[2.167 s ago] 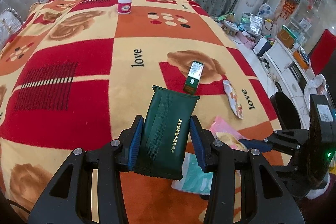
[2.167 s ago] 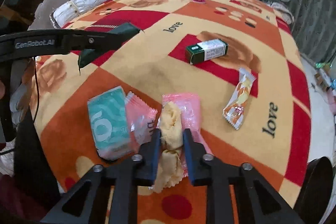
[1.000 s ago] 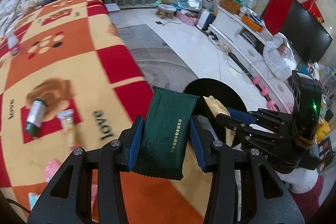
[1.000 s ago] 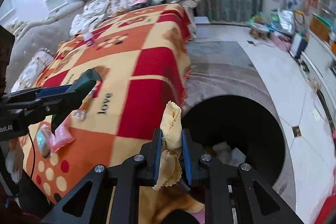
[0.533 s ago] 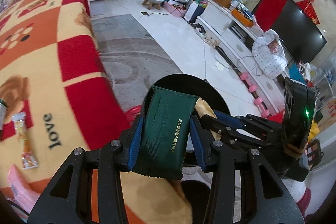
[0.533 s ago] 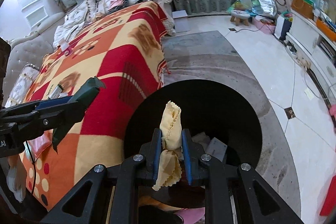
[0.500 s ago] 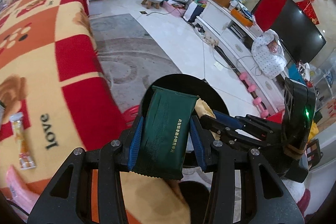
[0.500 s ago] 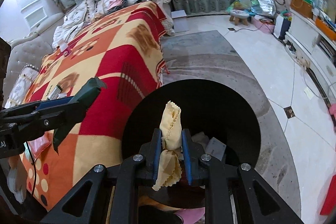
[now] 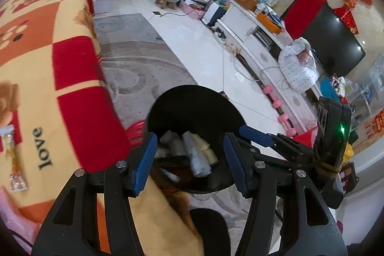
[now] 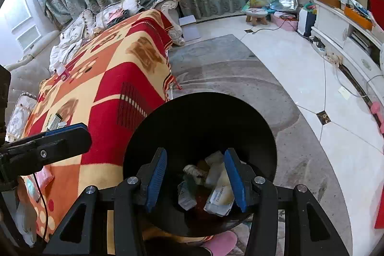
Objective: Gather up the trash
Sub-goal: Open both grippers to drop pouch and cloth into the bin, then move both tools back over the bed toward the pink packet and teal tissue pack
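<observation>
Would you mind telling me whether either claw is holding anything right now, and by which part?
Nothing is held: the left claw and right claw have just opened, empty, above the round black bin.

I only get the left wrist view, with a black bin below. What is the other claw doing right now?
Observer: The right gripper is empty. Its jaws have just been opening over the black bin.
Operator: What's inside the bin? It's blurry here.
Observer: A white printed packet lies on top of the pile.
Operator: Anything more on the blanket?
Observer: A small box lies on it, outside your view.
</observation>
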{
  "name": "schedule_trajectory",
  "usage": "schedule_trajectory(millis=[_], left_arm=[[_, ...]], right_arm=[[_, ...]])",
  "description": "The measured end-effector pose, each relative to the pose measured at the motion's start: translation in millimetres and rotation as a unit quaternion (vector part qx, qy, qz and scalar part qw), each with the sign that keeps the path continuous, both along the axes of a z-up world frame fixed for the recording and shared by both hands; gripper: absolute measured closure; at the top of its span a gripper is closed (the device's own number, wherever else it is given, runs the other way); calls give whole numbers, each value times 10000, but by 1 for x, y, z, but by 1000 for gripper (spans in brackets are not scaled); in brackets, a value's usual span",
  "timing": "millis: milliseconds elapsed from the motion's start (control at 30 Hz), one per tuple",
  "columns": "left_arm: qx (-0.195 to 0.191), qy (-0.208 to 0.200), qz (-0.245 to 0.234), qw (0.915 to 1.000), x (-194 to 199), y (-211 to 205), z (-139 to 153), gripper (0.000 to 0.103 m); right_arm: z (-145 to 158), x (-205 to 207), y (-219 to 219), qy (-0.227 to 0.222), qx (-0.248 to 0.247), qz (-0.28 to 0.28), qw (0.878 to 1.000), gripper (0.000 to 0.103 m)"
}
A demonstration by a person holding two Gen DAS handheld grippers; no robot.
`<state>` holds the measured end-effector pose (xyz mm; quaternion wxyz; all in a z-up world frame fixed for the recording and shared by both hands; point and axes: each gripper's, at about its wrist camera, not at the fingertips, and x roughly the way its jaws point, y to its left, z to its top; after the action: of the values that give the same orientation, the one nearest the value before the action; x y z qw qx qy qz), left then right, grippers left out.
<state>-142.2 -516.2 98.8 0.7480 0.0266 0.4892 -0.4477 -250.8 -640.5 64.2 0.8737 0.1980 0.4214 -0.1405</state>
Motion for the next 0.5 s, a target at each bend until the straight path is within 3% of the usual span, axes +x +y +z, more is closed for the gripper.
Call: schedule_trajectory(millis=[367,500], left_arm=[[361,-410,480,9974,1,56,7,46],[455,-411,645,9960,3,80,5,47]], right_arm=[[5,13,34,12,16,348,9994,53],[8,17,51,49,-39,492,9988,44]])
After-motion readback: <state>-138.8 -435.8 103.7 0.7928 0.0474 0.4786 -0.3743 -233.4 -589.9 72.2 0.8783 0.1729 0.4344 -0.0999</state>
